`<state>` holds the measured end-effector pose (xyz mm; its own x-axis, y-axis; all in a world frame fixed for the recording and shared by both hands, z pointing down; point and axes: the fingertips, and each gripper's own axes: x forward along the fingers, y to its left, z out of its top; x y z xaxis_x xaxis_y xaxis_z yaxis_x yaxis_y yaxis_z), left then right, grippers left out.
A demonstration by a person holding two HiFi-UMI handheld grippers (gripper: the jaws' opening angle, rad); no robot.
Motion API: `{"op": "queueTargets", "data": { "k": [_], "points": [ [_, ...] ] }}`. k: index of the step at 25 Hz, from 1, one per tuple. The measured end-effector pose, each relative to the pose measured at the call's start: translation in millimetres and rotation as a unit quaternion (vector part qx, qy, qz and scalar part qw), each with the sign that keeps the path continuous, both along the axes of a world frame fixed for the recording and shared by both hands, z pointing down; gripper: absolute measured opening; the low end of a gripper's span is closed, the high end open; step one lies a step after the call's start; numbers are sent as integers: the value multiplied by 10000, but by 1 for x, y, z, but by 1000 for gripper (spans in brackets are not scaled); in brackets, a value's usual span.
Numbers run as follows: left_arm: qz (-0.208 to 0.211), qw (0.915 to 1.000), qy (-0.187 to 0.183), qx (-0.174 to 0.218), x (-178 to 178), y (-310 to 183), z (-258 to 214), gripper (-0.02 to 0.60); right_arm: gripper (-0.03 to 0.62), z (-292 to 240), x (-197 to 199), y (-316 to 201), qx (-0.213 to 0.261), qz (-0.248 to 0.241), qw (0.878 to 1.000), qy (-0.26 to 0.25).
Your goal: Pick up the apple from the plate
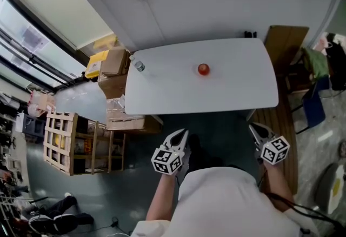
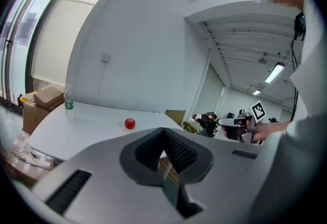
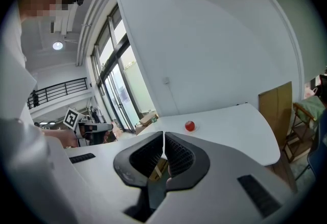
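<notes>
On the white table [image 1: 178, 95] the apple [image 1: 203, 69] sits untouched mid-surface, well apart from the left gripper [image 1: 180, 133] and right gripper [image 1: 255, 128], both closed and empty short of the near edge, so the whole pickup remains.

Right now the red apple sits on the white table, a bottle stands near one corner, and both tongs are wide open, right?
No: both tongs are shut. The left tongs and right tongs each show jaws together in their own gripper views. The apple, bottle and table are as you say.
</notes>
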<state>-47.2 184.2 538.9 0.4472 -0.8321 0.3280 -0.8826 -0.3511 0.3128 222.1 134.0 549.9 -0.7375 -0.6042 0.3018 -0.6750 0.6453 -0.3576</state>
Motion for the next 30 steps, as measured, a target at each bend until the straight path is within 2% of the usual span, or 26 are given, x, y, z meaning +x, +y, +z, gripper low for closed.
{"op": "queueTargets", "data": {
  "k": [16, 30],
  "points": [
    [407, 9991, 128, -2, -29, -75, -1, 2, 37, -4, -33, -54, -31, 367, 9993, 85],
    [901, 9957, 218, -77, -69, -162, 2, 2, 37, 0, -84, -109, -185, 695, 9972, 229]
  ]
}}
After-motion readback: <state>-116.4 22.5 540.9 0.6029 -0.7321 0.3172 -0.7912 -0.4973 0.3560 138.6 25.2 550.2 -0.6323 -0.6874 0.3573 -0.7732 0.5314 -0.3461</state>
